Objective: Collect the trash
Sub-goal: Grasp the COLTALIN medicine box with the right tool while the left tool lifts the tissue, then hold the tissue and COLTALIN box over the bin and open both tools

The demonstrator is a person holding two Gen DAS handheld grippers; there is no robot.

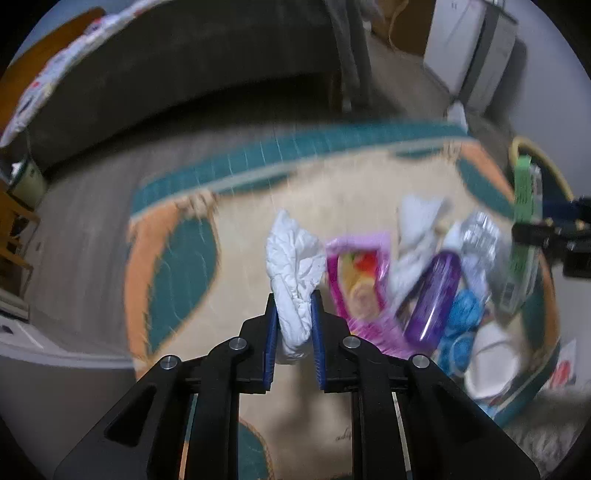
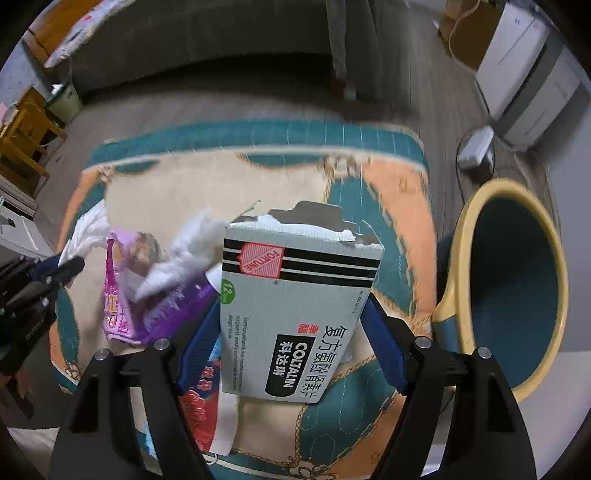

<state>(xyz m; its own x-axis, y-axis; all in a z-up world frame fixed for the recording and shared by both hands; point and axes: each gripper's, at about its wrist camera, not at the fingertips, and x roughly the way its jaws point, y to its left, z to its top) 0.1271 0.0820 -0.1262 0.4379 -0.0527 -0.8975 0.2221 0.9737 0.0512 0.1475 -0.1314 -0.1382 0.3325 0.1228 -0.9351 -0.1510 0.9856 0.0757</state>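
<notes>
- Currently clamped: left gripper (image 1: 293, 317), pads pressed on crumpled white tissue (image 1: 293, 266), centre frame.
- Right gripper (image 2: 291, 332): jaws wide, gripping medicine box (image 2: 295, 306), centre frame.
- Bin (image 2: 458, 258): right edge.

Patterned rug (image 2: 280, 177) with teal border, orange and cream panels and rope motifs lies on grey wood-look floor (image 2: 207, 110). Dark grey sofa (image 1: 177, 62) sits at 12 o'clock past the rug's far edge, and a patterned white cloth (image 1: 55, 70) is draped over its end at 10 o'clock. Wooden chair (image 2: 26, 136) stands at 9 o'clock, small pale green bin (image 2: 66, 99) just beside it. White and grey cabinet (image 2: 528, 81) is at 2 o'clock, brown cardboard box (image 2: 469, 29) next to it. Everything is motion-blurred.
</notes>
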